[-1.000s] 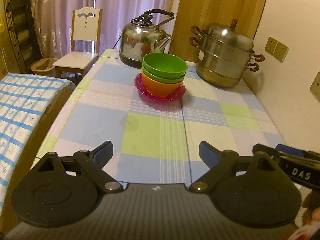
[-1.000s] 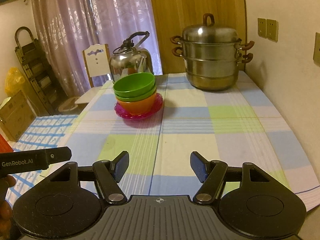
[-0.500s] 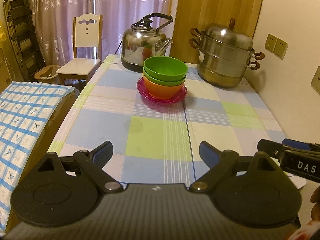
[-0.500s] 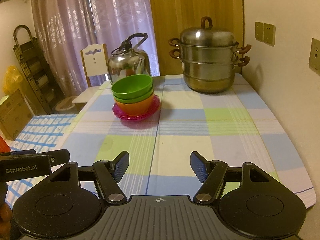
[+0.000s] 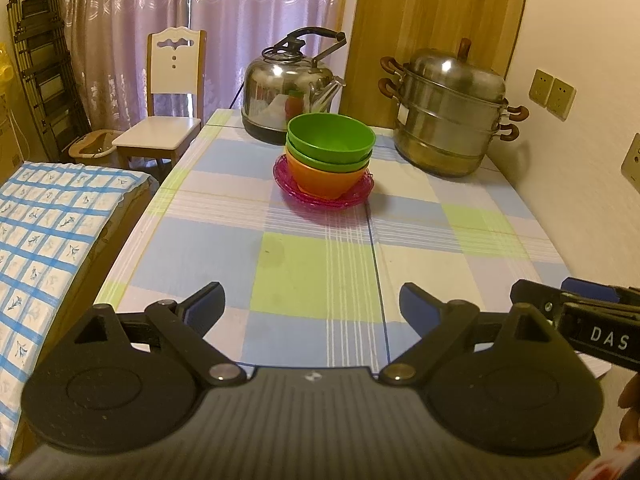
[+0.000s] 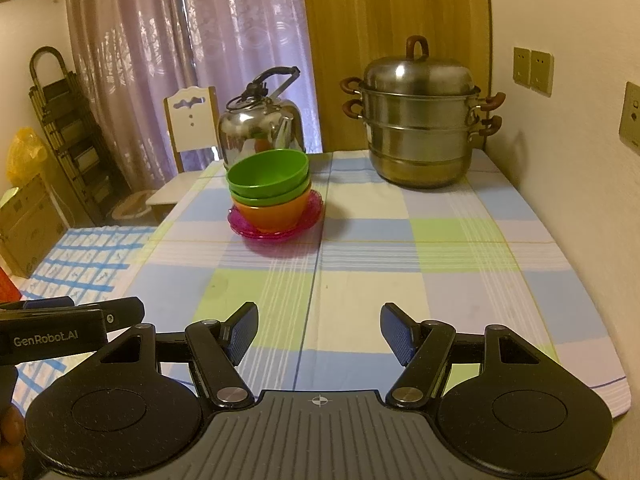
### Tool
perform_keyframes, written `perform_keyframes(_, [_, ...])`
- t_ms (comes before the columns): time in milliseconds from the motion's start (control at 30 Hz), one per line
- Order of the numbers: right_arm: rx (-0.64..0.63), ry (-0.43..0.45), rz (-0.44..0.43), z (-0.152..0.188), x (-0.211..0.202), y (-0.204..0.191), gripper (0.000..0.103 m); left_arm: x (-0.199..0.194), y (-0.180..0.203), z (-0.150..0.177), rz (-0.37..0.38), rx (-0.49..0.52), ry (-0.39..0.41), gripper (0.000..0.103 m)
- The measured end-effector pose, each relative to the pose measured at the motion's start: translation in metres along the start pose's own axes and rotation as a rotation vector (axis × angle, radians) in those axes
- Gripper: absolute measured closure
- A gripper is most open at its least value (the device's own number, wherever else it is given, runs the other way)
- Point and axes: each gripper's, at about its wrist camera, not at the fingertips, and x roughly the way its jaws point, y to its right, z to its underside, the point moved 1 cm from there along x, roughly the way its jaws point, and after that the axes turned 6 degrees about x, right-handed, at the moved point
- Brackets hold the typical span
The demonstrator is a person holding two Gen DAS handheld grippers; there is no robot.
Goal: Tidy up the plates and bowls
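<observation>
Two green bowls sit nested in an orange bowl, all stacked on a pink plate at the far middle of the checked table. My left gripper is open and empty above the table's near edge, well short of the stack. My right gripper is open and empty, also near the front edge. Each gripper shows at the side of the other's view: the right one in the left wrist view, the left one in the right wrist view.
A steel kettle stands behind the stack. A steel steamer pot stands at the back right by the wall. A white chair and a blue checked cloth are left of the table.
Both grippers have pulled back and risen a little from the table; the stack looks farther away. The bowls and plate have not moved. Both grippers stay open.
</observation>
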Motion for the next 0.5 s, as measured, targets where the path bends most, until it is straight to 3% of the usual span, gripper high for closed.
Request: perform_keyframes(500, [-0.002,0.001,0.002,0.0011,-0.0003,-0.0008,0.035,0.0007,0.0027,0.0005,0.002,0.003,0.0,0.009])
